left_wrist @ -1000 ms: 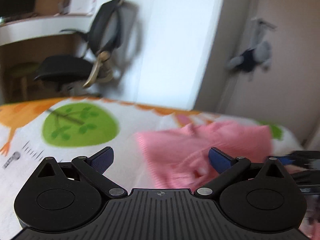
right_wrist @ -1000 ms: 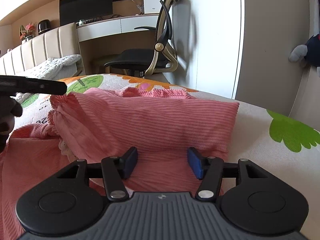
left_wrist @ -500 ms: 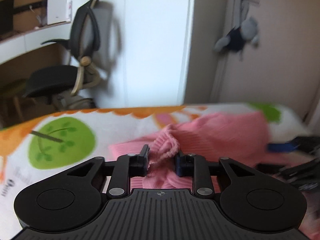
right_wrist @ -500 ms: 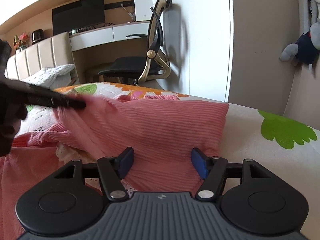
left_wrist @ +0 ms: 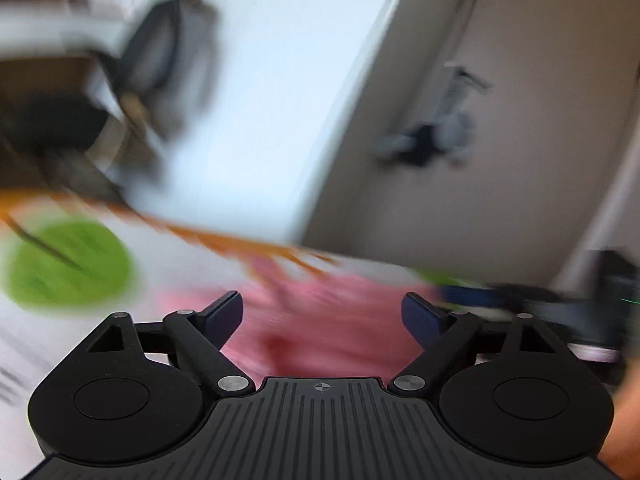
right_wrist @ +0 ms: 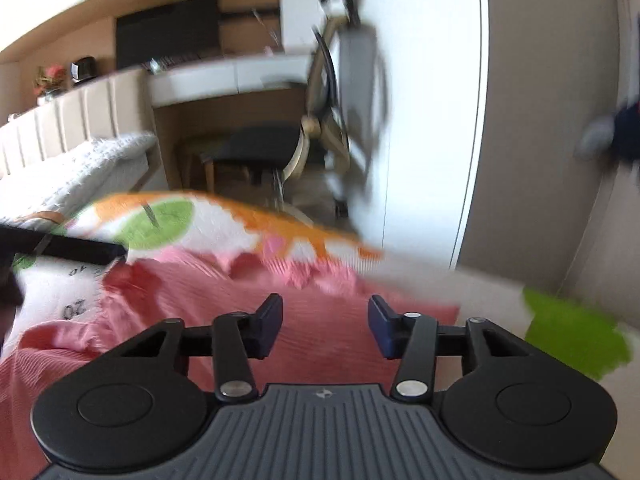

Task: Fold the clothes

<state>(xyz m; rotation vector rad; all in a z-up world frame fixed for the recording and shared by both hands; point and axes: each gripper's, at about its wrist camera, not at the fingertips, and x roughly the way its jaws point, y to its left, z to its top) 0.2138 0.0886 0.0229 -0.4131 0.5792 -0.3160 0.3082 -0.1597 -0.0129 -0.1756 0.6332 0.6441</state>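
A pink ribbed garment (right_wrist: 224, 300) lies on a patterned bedspread (right_wrist: 168, 224) with green and orange shapes. It also shows, blurred, in the left wrist view (left_wrist: 320, 332). My left gripper (left_wrist: 322, 314) is open and empty just above the garment. My right gripper (right_wrist: 325, 326) is open and empty over the garment's near part. The left gripper's dark finger (right_wrist: 64, 246) shows at the left of the right wrist view, by the garment's far left edge. The right gripper appears blurred at the right of the left wrist view (left_wrist: 520, 300).
An office chair (right_wrist: 320, 136) and a desk (right_wrist: 224, 76) stand beyond the bed's far edge. A white wardrobe door (right_wrist: 432, 100) is behind. A padded headboard (right_wrist: 72, 116) and a white quilt (right_wrist: 80, 168) are at the left. A plush toy (left_wrist: 432, 140) hangs on the wall.
My left gripper was shut on a fold of the pink garment half a second ago; now it is open and has let go. Both views are blurred by motion. The right gripper stayed open.
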